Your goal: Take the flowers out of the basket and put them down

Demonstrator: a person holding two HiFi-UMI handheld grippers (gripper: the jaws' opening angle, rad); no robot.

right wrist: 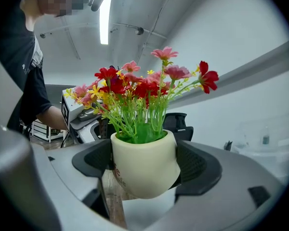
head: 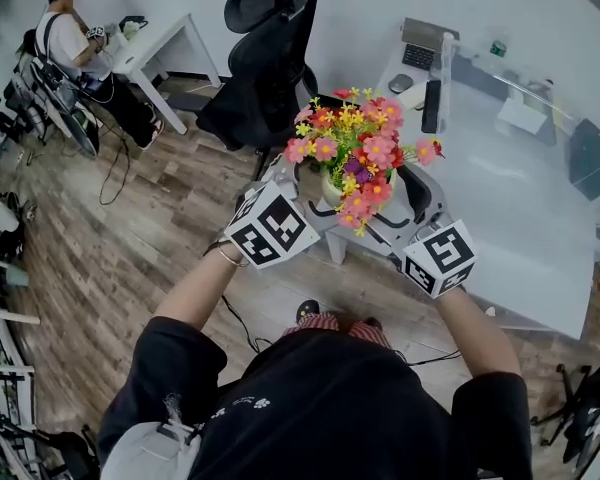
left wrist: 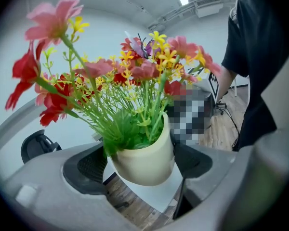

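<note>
A bunch of pink, red and yellow artificial flowers [head: 355, 148] stands in a small cream pot [head: 327, 190], held up in the air above the floor in front of me. The left gripper [head: 305, 186] is shut on the pot from the left, and its own view shows the pot [left wrist: 144, 162] tilted between the dark pads [left wrist: 89, 166]. The right gripper [head: 382, 216] is shut on the same pot from the right; there the pot [right wrist: 143, 170] sits upright, pressed between both pads [right wrist: 195, 165]. No basket is in view.
A black office chair [head: 265, 58] stands just beyond the flowers. A white table [head: 520, 198] with a laptop [head: 420, 43] lies to the right. A person sits at a white desk [head: 145, 48] at the far left. Wood floor [head: 120, 258] lies below.
</note>
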